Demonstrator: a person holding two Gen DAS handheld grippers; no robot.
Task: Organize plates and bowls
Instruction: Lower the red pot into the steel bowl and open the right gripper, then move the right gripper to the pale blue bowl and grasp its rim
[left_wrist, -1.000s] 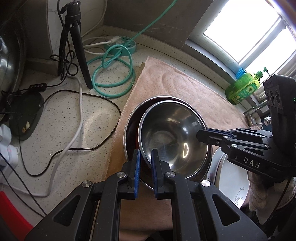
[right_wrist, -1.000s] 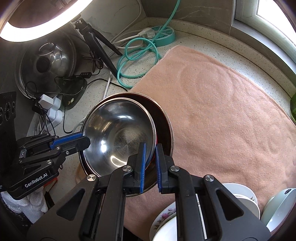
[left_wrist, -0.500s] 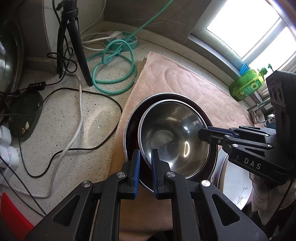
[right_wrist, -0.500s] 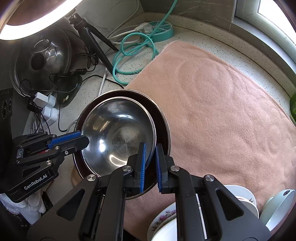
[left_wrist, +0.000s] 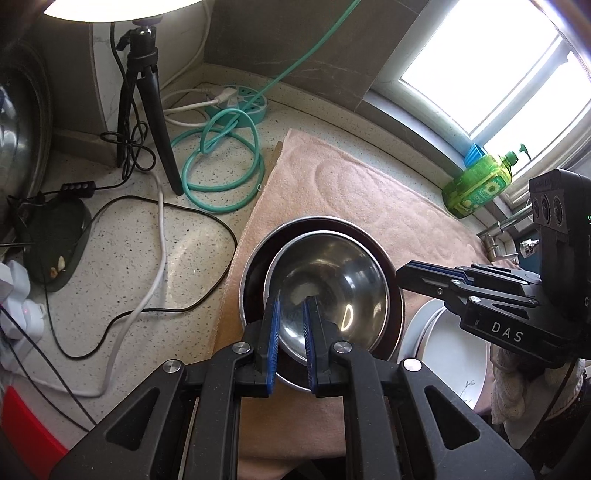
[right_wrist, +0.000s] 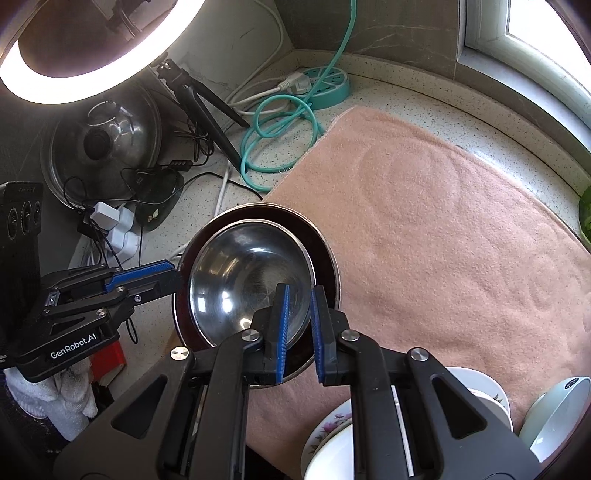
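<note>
step: carrying nested bowls | left gripper (left_wrist: 290, 332) clamped on steel bowl (left_wrist: 332, 280) rim at 7 o'clock | bowl sits inside dark bowl (left_wrist: 255, 273) above pink towel (right_wrist: 443, 221) | right gripper (right_wrist: 299, 325) clamped at 4 o'clock | next: level set-down, release together

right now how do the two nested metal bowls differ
The inner bowl is smaller, with a shiny silver interior; the outer bowl is wider and looks dark reddish inside. The inner bowl sits off-centre in the outer bowl, which shows only as a crescent. Both are round, metal-rimmed and over the pink towel.
</note>
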